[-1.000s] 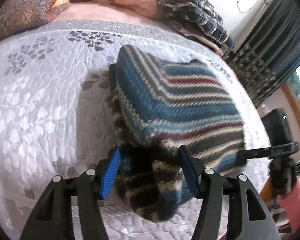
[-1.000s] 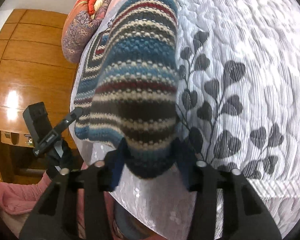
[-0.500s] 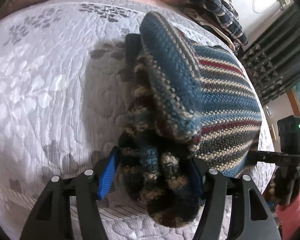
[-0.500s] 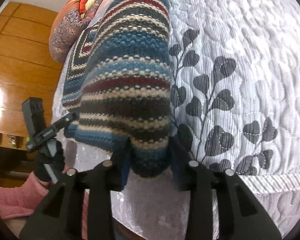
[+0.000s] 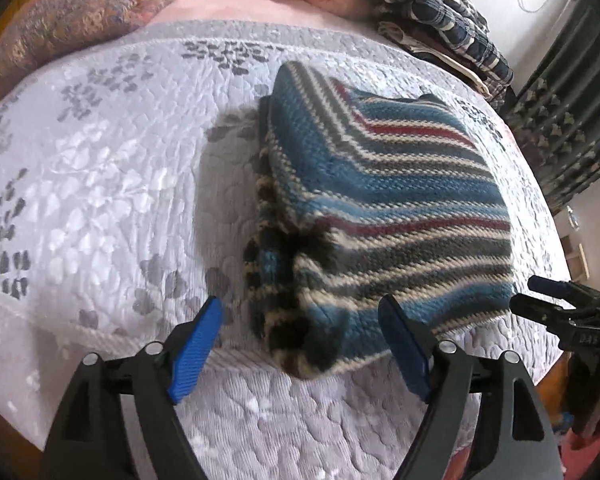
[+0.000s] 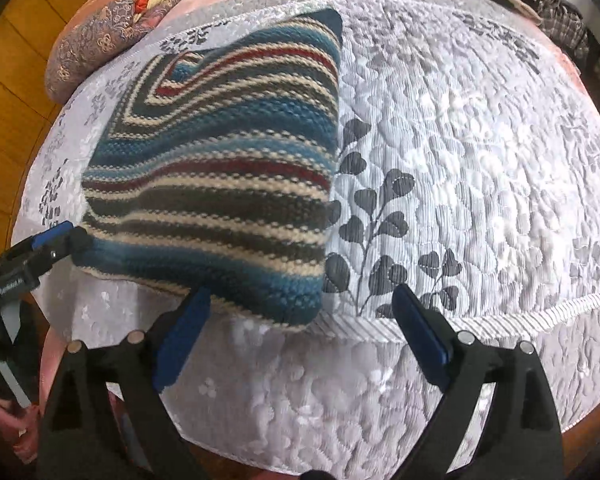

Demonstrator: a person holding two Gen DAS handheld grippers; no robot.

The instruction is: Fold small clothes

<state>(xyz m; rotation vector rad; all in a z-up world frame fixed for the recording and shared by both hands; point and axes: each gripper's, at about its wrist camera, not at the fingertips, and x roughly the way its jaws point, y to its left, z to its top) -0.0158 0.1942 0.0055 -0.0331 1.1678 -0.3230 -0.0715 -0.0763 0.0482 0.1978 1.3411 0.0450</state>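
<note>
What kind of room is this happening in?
Most likely a bedroom. A folded striped sweater lies on a quilted bedspread, patterned pillows sit at the far end, and dark curtains hang to one side.

A white quilted bedspread (image 5: 100,184) carries grey leaf prints, with patterned pillows (image 5: 60,28) behind.

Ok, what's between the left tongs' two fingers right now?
In the left wrist view, the open left tongs straddle the striped knit sweater's bunched near corner, lying on the quilt; neither finger grips it.
</note>
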